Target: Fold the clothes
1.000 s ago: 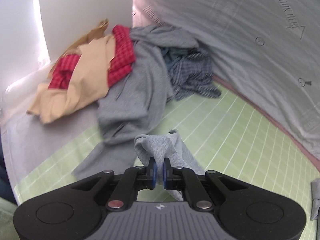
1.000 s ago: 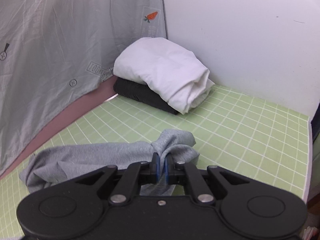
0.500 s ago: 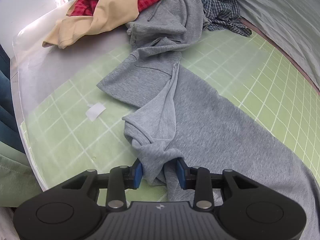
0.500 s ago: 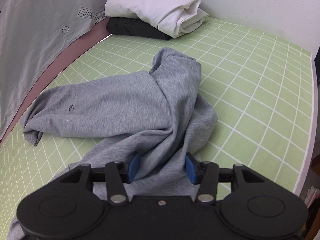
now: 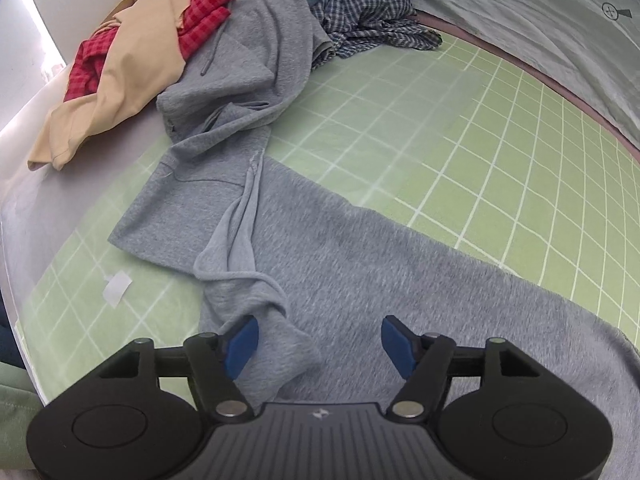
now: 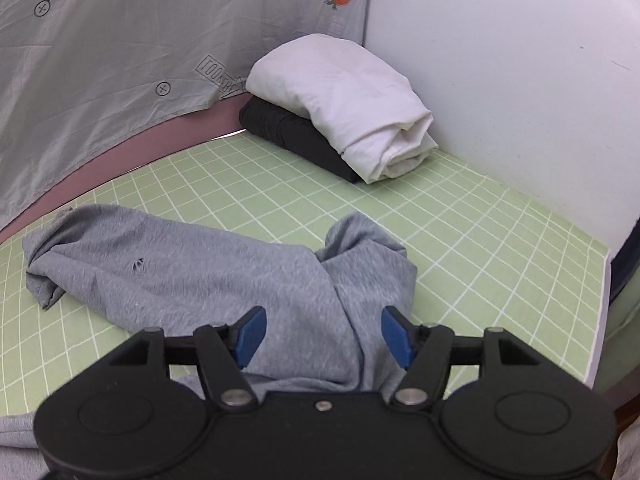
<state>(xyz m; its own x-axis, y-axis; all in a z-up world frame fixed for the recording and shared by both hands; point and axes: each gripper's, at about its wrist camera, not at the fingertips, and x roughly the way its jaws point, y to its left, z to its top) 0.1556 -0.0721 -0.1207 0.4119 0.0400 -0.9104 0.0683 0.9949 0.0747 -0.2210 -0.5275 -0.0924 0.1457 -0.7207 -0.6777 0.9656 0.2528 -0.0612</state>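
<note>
Left wrist view: the green mat with a white grid [image 5: 460, 168] carries everything; a grey printed sheet [image 5: 540, 20] hangs along its far edge.
Grey knit garment: the soft, heavy grey garment [image 5: 360, 280] now lies spread across the middle of the mat and down to its near edge. A second ago it was bunched and lifted between both pairs of pads; it has since been lowered and let go.
Unfolded heap: a grey hooded sweatshirt [image 5: 248, 80], a tan garment [image 5: 132, 64], a red checked shirt [image 5: 200, 16] and a blue plaid shirt [image 5: 368, 12] are piled at the mat's far left corner, the sweatshirt touching the laid-out garment.
Folded stack: in the right wrist view a folded white cloth [image 6: 344, 92] sits on a folded black one [image 6: 296, 136] at the far right corner, well apart from the grey garment [image 6: 200, 280].
Left gripper: the left gripper [image 5: 318, 344] has released; its jaws are opening, a rumpled fold lying loose by the left blue pad [image 5: 240, 342], nothing pinched.
Right gripper: the right gripper [image 6: 320, 336] has released too; its jaws are opening over a raised ridge of cloth, pads clear of it.
Meaning: the laying-out step looks done, but both ends remain rumpled, so smoothing probably comes before the first fold.
Small item: a white scrap of paper [image 5: 116, 286] lies near the mat's left edge.
</note>
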